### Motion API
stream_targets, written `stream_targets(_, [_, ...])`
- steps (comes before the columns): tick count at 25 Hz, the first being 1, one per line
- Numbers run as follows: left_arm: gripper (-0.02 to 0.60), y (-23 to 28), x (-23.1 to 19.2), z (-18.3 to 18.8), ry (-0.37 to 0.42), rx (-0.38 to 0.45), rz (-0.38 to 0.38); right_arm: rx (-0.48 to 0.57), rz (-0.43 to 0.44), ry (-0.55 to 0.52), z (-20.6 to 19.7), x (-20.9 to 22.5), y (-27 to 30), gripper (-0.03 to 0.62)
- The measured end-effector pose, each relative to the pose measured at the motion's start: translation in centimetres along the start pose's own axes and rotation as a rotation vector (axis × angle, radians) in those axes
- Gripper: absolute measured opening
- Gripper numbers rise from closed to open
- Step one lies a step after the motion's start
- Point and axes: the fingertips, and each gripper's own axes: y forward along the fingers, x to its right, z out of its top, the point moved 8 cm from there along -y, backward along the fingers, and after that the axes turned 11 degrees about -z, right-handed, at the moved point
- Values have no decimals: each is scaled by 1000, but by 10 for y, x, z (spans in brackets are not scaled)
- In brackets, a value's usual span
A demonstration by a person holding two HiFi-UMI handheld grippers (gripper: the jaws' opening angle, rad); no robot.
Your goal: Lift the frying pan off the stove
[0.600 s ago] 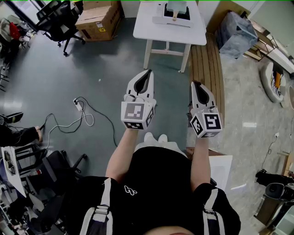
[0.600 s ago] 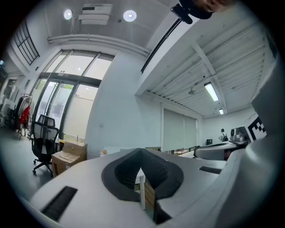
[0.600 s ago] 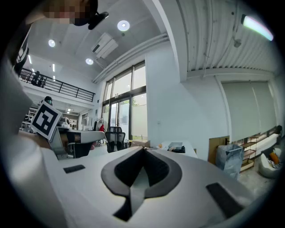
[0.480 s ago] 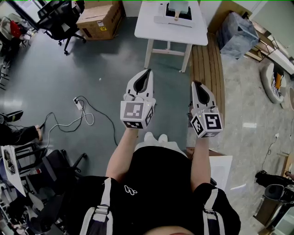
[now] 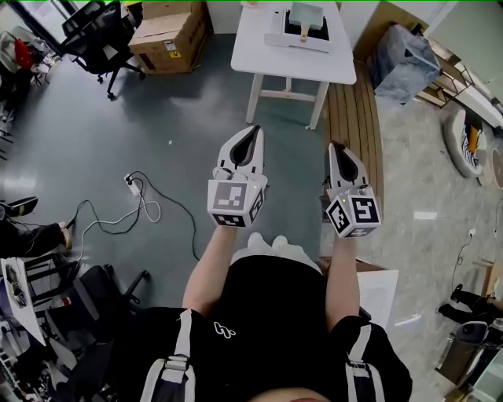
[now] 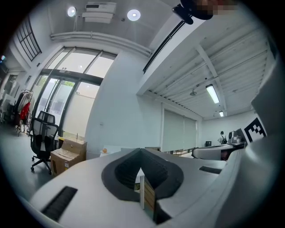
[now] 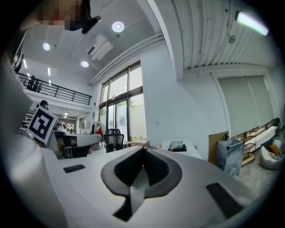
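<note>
The frying pan [image 5: 305, 16], pale with a wooden handle, sits on a white stove [image 5: 292, 35] on the white table [image 5: 267, 55] far ahead of me. In the right gripper view the stove [image 7: 179, 146] shows small beyond the jaws. Both grippers are held out at waist height over the floor, well short of the table. My left gripper [image 5: 253, 130] is shut with nothing in it, jaws meeting in the left gripper view [image 6: 141, 152]. My right gripper [image 5: 336, 147] is likewise shut and empty [image 7: 143, 149].
A cardboard box [image 5: 169, 35] and a black office chair [image 5: 98, 31] stand left of the table. A cable with a power strip [image 5: 134, 180] lies on the floor at left. Wooden planks [image 5: 357, 118] run along the right, with a grey bag [image 5: 405, 59] beyond.
The table, pan and stove sit slightly lower in the head view, with more of the table showing. Both grippers stay shut, about the same distance apart.
</note>
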Motion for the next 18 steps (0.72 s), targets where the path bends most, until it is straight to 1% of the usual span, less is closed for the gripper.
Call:
stream_targets(5, [-8, 6, -4, -3, 0, -7, -24, 5, -10, 7, 0, -1, 6, -2])
stream_targets(12, [-8, 29, -14, 6, 21, 13, -45, 31, -18, 4, 9, 9, 28, -2])
stream_targets(15, [-8, 48, -22, 7, 26, 18, -46, 51, -12, 6, 14, 18, 46, -2])
stream_targets(18, [-8, 77, -33, 11, 45, 21, -49, 79, -8, 19, 21, 33, 76, -2])
